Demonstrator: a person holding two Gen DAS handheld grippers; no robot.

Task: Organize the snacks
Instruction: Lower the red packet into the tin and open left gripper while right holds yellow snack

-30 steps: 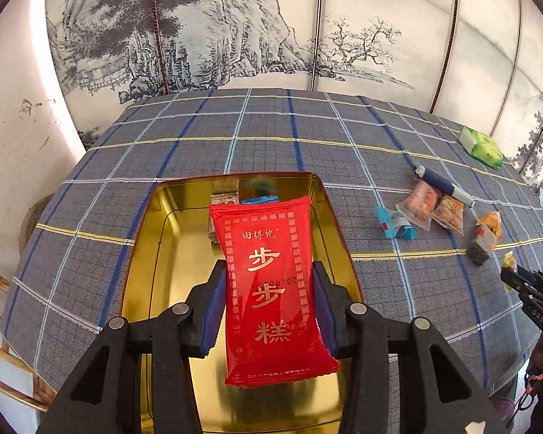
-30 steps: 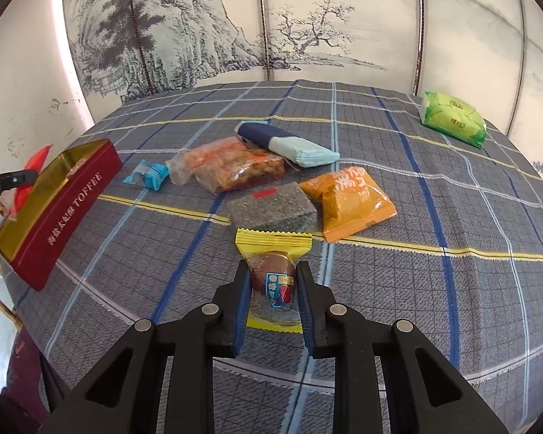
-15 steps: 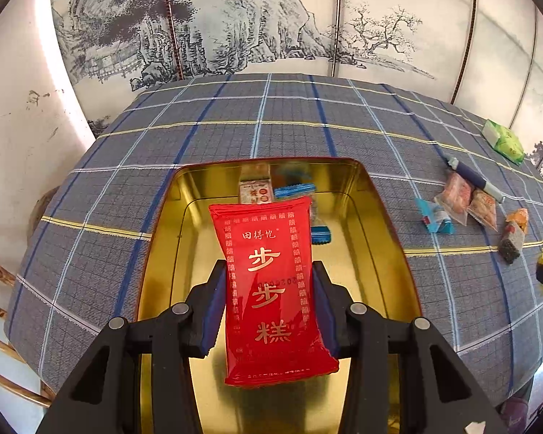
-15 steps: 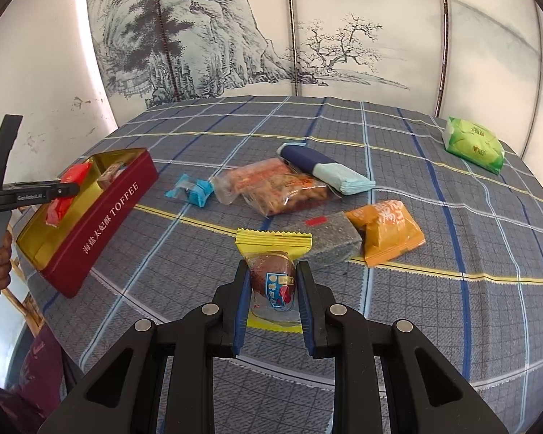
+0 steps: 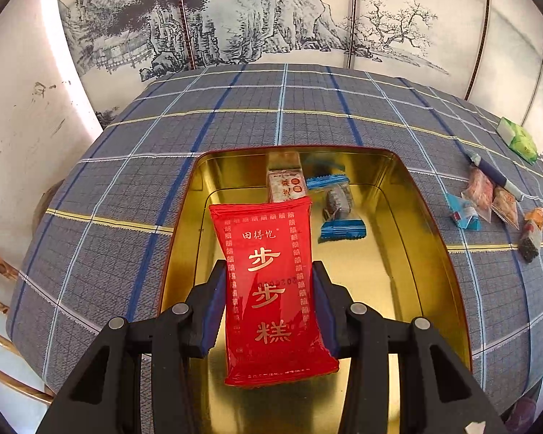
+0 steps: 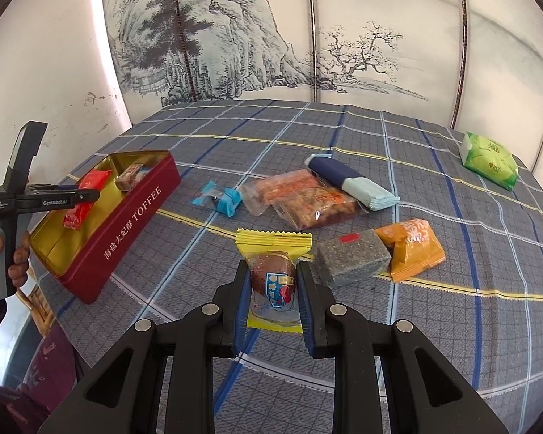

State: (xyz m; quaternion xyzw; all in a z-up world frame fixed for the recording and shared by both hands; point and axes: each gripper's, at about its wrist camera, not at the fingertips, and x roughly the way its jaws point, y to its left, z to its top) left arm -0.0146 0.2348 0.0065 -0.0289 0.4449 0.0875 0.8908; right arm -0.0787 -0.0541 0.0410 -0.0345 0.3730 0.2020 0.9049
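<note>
My left gripper (image 5: 268, 289) is shut on a red snack packet (image 5: 271, 289) and holds it above the open gold-lined toffee tin (image 5: 434, 238). The tin holds a small boxed sweet (image 5: 285, 184) and a blue-wrapped snack (image 5: 338, 206). My right gripper (image 6: 273, 289) is shut on a yellow-wrapped snack (image 6: 273, 275) above the checked tablecloth. In the right wrist view the red tin (image 6: 126, 224) stands at the left, with the left gripper (image 6: 87, 195) and the red packet (image 6: 87, 195) over it.
Loose snacks lie on the cloth: a blue candy (image 6: 224, 199), clear packets of orange crackers (image 6: 307, 199), a navy and pale blue pack (image 6: 351, 182), a grey bar (image 6: 351, 260), an orange packet (image 6: 412, 249) and a green packet (image 6: 488, 159). A painted screen stands behind.
My left gripper has carried the red packet further over the tin. My right gripper has lifted and swung left with the yellow-wrapped snack, bringing the tin closer in view.
</note>
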